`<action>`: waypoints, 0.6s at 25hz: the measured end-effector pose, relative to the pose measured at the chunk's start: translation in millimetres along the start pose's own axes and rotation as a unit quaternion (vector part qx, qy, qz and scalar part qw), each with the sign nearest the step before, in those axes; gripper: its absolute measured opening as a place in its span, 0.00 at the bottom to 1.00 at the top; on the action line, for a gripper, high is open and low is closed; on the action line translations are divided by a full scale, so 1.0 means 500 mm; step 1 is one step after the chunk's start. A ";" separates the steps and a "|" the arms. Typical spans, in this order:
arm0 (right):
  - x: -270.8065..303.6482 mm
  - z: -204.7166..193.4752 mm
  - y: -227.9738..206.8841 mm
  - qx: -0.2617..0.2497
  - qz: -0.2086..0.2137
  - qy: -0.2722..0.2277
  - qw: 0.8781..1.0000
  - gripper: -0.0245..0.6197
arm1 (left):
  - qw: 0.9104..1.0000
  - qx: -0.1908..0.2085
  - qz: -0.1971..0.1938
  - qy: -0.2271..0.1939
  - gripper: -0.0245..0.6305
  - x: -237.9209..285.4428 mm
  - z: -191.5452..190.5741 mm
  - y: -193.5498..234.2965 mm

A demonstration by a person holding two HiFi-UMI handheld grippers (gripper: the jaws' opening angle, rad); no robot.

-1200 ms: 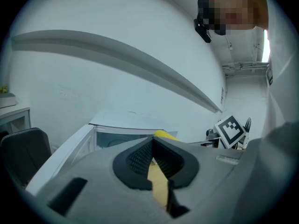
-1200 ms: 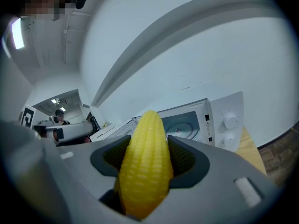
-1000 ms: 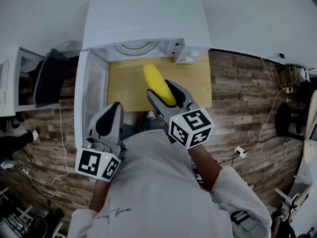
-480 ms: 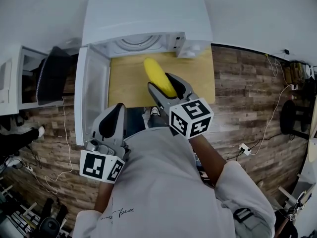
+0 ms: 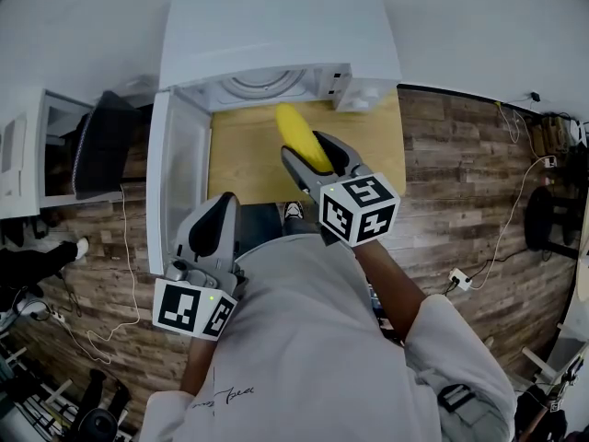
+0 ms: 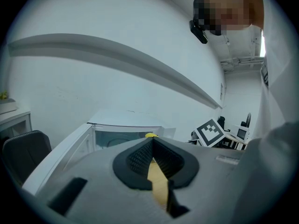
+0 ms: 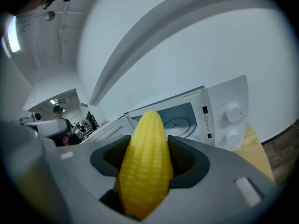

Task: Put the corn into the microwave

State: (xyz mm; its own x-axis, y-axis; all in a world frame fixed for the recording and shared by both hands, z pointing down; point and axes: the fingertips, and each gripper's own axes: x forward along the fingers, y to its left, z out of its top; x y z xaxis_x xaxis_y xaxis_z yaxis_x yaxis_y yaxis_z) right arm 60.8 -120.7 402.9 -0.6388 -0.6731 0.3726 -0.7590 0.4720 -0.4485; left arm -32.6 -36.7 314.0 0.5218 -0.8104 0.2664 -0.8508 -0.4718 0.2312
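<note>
The left hand-held gripper [image 5: 214, 217], jaws closed together and empty, hangs beside the open door [image 5: 179, 184] of the white microwave [image 5: 276, 35], while the right hand-held gripper [image 5: 311, 148] clamps the yellow corn [image 5: 300, 134] above the wooden tabletop [image 5: 247, 166], near the microwave's mouth.

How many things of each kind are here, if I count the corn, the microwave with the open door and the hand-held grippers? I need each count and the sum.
Yellow corn cob: 1
White microwave, door open: 1
Grey two-jaw grippers: 2, the left gripper and the right gripper
Total: 4
</note>
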 end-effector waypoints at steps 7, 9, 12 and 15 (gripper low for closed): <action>0.037 0.001 -0.021 0.002 -0.012 0.007 1.000 0.44 | 1.000 -0.007 -0.003 -0.001 0.03 0.011 -0.002 0.020; 0.044 0.001 -0.026 0.003 -0.015 0.010 1.000 0.44 | 1.000 -0.008 -0.004 -0.001 0.03 0.011 0.002 0.023; 0.062 0.000 -0.035 0.013 -0.019 0.015 1.000 0.44 | 1.000 -0.011 -0.002 0.000 0.03 0.012 0.008 0.035; 0.082 -0.004 -0.047 0.023 -0.021 0.021 0.999 0.44 | 1.000 -0.021 0.002 -0.003 0.03 0.016 0.009 0.047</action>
State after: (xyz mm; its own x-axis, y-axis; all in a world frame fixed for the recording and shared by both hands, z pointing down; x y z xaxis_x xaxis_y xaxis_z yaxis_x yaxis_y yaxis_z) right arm 52.2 -158.2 430.0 -0.6119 -0.6671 0.4250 -0.7793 0.4164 -0.4684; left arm -48.9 -56.0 317.2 0.5185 -0.8143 0.2610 -0.8491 -0.4544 0.2693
